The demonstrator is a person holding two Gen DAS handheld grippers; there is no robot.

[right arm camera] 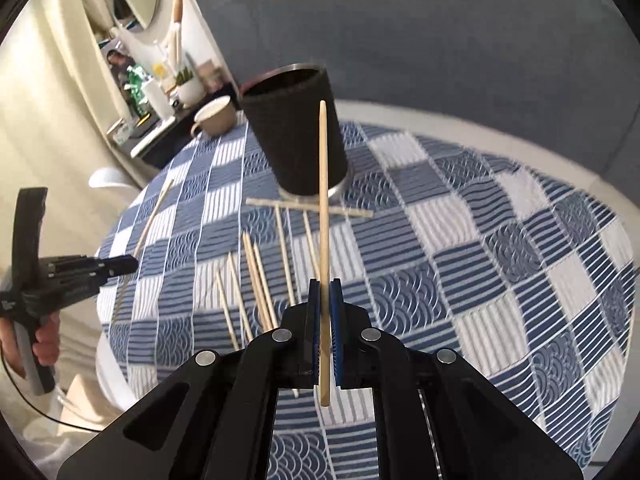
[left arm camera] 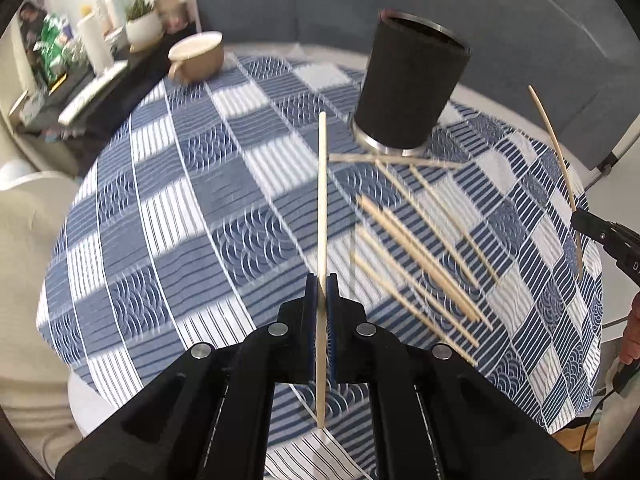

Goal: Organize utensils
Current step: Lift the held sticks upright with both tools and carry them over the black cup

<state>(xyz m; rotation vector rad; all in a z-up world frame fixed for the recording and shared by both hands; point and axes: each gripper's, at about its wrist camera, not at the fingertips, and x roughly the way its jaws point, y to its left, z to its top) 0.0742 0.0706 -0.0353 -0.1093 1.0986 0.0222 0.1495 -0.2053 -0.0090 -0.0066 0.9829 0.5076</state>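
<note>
Count: one black holder (left arm camera: 412,84), one tan mug (left arm camera: 198,56), two chopsticks held, and a loose pile on the blue-and-white checked tablecloth (left arm camera: 168,208).

Loose pile (right arm camera: 260,276): I count about seven sticks. One lies crosswise right at the foot of the holder, the rest fan out from it towards the cameras, some touching or overlapping. Motion blur makes the exact number shaky.

Left gripper (left arm camera: 321,284): jaws clenched on one chopstick (left arm camera: 322,200). The stick runs straight along the gripper's axis, pinched between the blue pads somewhat below its middle. The long end sticks out forward past the fingertips, the short end trails back between the arms. It is clear of the cloth.

Right gripper (right arm camera: 325,288): same story, jaws clamped on a second chopstick (right arm camera: 323,208), pinched below its middle. Its tip lines up in front of the holder's wall in the right wrist view, but is not touching it.

Cross-check: the right gripper with its stick shows at the right edge of the left wrist view, the left gripper at the left edge of the right wrist view, a hand (right arm camera: 44,344) on its grip.

The holder stands upright near the far side of the table, nothing visible inside. The mug sits at the far left edge, well apart from the sticks.
</note>
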